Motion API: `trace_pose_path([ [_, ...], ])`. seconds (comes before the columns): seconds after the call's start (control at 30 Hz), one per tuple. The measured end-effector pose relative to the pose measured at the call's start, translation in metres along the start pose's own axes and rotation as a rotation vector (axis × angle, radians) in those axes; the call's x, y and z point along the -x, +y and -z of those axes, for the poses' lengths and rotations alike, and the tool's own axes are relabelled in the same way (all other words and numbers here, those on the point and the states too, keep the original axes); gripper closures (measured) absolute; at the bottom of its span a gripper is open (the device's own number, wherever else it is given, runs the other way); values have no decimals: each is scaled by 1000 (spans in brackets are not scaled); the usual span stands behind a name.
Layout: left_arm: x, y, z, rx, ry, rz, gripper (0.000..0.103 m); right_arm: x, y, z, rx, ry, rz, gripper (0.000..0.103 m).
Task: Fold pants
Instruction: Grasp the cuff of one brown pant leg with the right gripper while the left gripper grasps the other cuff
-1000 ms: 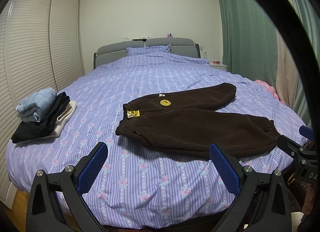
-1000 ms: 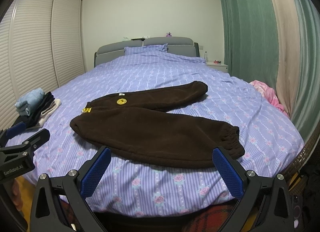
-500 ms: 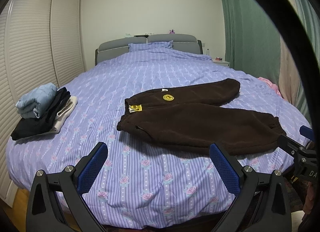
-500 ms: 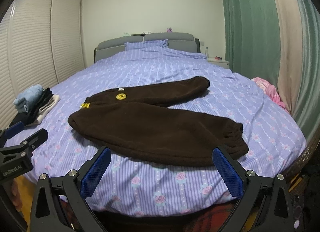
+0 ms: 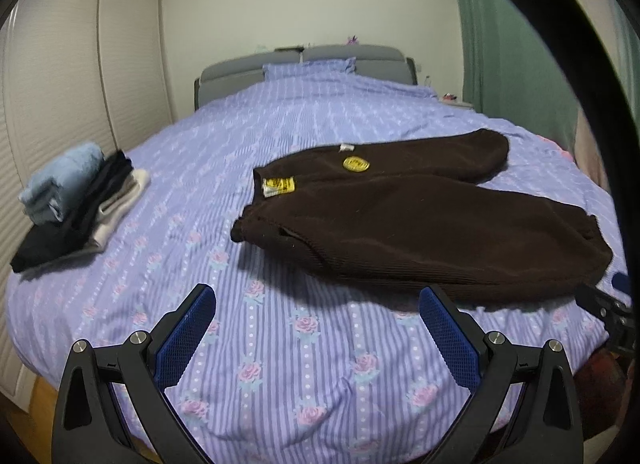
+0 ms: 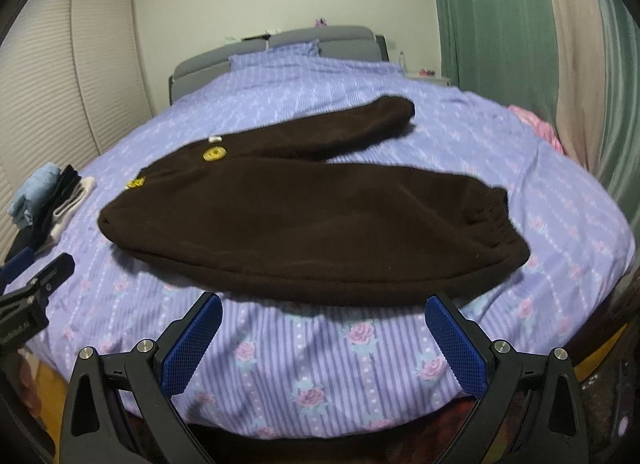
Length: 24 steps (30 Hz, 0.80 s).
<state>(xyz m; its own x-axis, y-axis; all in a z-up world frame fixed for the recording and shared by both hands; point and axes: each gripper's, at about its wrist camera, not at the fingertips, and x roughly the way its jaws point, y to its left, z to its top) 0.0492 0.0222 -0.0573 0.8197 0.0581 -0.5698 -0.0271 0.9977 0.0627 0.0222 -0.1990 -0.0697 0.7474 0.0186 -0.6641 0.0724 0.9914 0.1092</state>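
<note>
— Any writing you can read?
— Barely. The pants [image 5: 420,220] carry a yellow tag [image 5: 279,186] and a round yellow badge [image 5: 355,163], both too blurred. The left gripper [image 6: 24,296] shows white letters, possibly ending "AI".

1 brown pants [image 5: 416,220] | 1 clothes stack [image 5: 76,200] left of pants | 2 yellow patches [image 5: 356,164] | 2 grippers [image 5: 318,328]

A bed [image 5: 304,152] with a purple striped floral cover [image 6: 360,348] fills the room. Grey headboard [image 5: 304,64] at twelve o'clock, slatted wardrobe doors [image 5: 60,76] at ten, green curtains [image 6: 492,20] at two.
</note>
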Motion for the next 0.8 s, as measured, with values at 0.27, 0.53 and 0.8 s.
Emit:
trace_pose_path([
  [0.27,-51,2,-9,42,87,30,0,-40,-22,1,-142,53,0,0],
  [0.53,-93,2,-17,140,153,123,0,-64,-40,2,-260,50,-10,0],
  [0.8,-120,10,-21,201,202,167,16,-72,-57,0,-344,30,-12,2],
])
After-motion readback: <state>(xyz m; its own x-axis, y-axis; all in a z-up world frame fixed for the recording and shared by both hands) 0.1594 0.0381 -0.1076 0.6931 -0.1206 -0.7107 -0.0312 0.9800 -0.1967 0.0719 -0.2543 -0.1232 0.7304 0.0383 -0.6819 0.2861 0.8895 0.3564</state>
